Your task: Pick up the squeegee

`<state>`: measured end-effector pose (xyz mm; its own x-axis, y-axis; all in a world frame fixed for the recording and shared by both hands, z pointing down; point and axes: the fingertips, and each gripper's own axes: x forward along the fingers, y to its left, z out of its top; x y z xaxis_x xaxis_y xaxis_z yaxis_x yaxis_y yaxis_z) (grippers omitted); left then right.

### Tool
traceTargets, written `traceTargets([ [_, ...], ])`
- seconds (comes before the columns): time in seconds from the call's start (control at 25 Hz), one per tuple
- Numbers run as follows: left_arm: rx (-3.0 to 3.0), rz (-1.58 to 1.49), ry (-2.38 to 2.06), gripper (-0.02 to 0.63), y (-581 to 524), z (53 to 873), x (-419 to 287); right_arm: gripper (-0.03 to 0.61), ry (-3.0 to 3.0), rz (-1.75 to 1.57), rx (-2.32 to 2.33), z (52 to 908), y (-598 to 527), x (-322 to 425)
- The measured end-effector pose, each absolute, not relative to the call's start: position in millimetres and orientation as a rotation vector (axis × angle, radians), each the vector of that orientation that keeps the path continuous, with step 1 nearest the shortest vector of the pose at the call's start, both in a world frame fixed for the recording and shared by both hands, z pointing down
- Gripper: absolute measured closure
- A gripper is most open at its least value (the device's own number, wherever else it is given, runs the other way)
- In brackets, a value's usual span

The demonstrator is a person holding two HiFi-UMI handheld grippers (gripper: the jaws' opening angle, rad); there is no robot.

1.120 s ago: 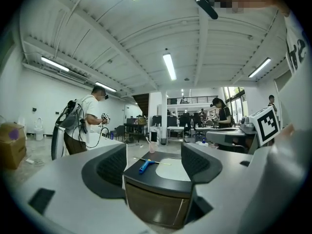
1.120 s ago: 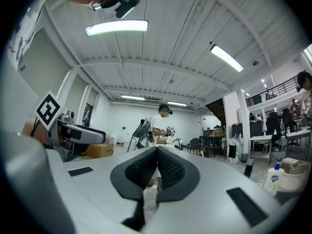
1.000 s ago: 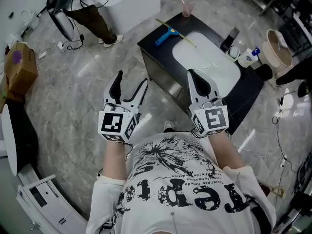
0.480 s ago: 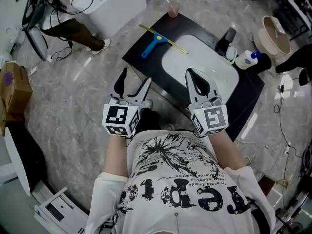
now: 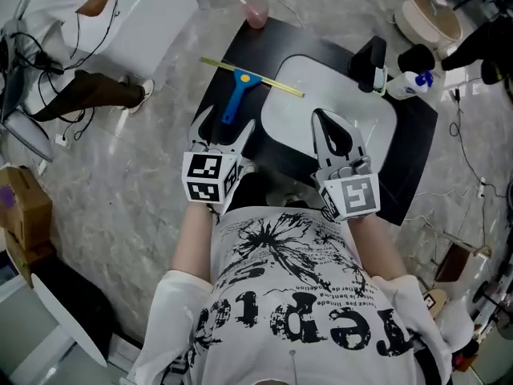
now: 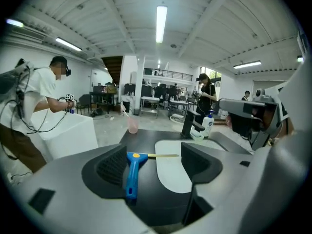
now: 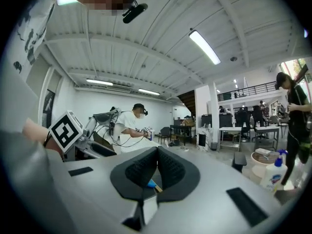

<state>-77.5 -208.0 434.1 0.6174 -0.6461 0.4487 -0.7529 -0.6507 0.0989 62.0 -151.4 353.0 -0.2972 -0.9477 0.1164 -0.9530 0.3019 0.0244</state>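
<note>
On black counter (image 5: pixel 276 40), squeegee (image 5: pixel 234 96) beside sink (image 5: pixel 321 95), pink cup (image 5: pixel 256 12) beyond; left gripper (image 5: pixel 228 125) jaws spread, right gripper (image 5: pixel 324 119) jaws clenched.

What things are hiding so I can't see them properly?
Squeegee, right gripper view: only a sliver shows behind the right gripper's shut jaws.
Its handle's near end, left gripper view: hidden behind the left gripper's body.
Bottle label, head view: too small to read.

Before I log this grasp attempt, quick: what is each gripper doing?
Left gripper: open, empty; squeegee lies ahead.
Right gripper: shut, holding nothing.
</note>
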Motion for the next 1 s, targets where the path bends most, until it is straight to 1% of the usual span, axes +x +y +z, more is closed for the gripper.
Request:
traceTargets([
  [0.28, 2.513, 0.789, -0.901, 0.275, -270.4, 519.0, -66.0, 0.565, -2.278, 0.2, 1.955, 398.4, -199.7, 63.2],
  [0.6, 2.425, 1.024, -0.743, 0.275, -308.6, 603.1, -55.1, 0.563, -2.116, 0.298, 2.045, 450.5, -223.1, 70.5],
  [0.84, 2.35, 1.058, -0.731, 0.275, -326.0, 630.9, -49.5, 0.563, -2.046, 0.366, 2.057, 474.6, -221.7, 77.1],
  [0.92, 2.354, 1.092, -0.743, 0.287, -326.7, 633.2, -50.5, 0.563, -2.04, 0.395, 2.077, 477.2, -217.6, 77.0],
  [1.0, 2.356, 1.12, -0.796, 0.313, -328.2, 634.8, -53.4, 0.563, -2.058, 0.412, 2.077, 478.0, -214.9, 74.4],
])
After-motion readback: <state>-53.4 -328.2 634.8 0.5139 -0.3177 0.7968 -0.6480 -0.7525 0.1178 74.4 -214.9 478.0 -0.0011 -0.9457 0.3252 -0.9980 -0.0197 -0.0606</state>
